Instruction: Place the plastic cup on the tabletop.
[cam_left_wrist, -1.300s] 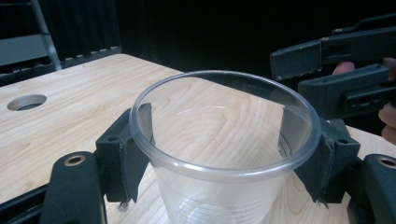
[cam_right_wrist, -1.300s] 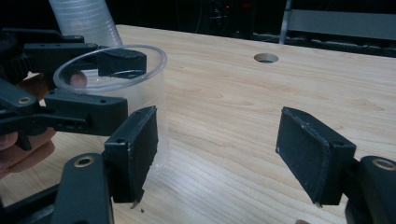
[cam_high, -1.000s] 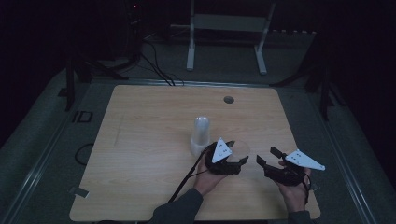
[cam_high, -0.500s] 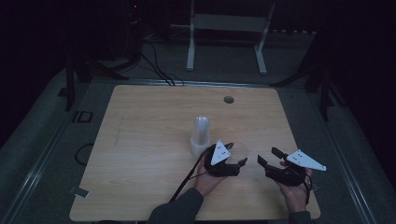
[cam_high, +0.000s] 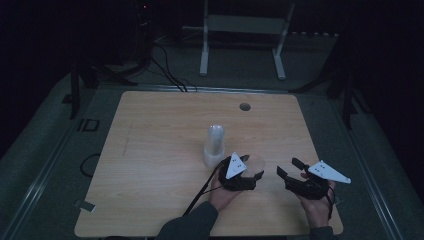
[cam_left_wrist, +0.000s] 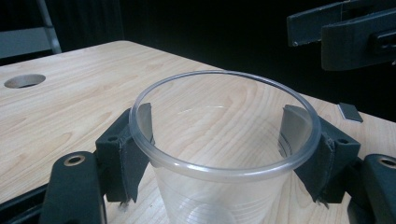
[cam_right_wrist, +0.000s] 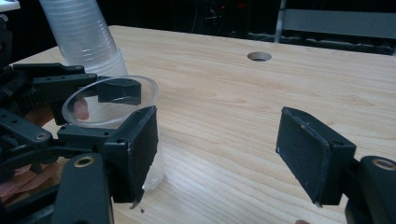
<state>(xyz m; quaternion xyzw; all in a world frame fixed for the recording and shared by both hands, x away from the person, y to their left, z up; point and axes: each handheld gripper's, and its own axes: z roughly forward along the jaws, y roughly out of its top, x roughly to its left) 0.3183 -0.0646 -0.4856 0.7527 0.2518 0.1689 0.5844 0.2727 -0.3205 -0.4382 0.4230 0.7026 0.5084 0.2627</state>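
Your left gripper (cam_high: 248, 172) clamps the clear cup (cam_left_wrist: 224, 154) near the bench's (cam_high: 150, 150) near edge, beside the cup stack (cam_high: 215, 146); your right gripper (cam_high: 290, 170) gapes empty. Squeeze harder and the thin wall may buckle.

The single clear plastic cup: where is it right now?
The clear plastic cup sits between the jaws of the left hand-held gripper, near the table's front edge, just right of the stack of cups, with the open right hand-held gripper to its right.
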